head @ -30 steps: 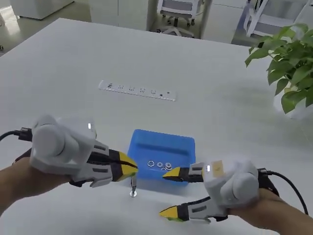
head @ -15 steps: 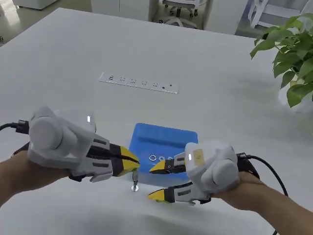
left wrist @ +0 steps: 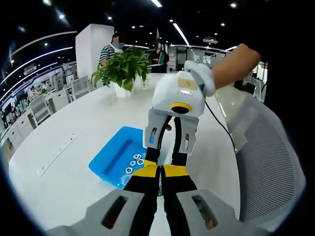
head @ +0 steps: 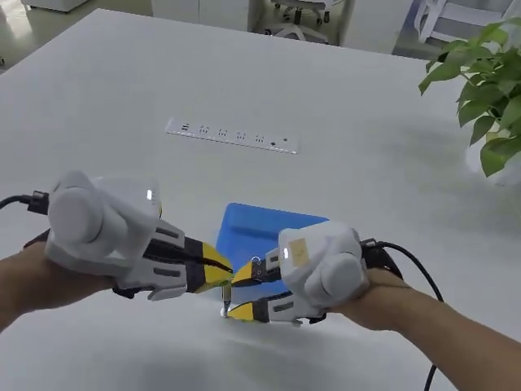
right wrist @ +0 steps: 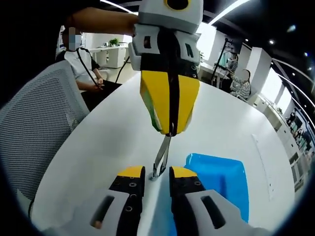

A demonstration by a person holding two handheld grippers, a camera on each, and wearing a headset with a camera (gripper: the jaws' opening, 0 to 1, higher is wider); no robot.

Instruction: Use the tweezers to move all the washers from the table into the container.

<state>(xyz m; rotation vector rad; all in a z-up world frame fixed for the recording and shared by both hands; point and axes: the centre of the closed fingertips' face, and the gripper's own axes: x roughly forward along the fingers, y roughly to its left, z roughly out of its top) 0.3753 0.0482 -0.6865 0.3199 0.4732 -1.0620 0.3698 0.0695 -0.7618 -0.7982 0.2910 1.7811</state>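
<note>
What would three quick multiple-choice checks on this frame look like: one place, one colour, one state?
1. Where do the washers lie?
A) on the power strip
B) in the container
C) by the plant

2. What colour is the container?
A) blue
B) red
C) green

3. How is the left gripper?
A) open and empty
B) lying on the table
C) shut on the tweezers

Key:
1 B: the left gripper view shows the rings on the container's floor.
2 A: it is blue in all three views.
3 C: the right gripper view shows its yellow jaws closed together, with the tweezers hanging from them.
</note>
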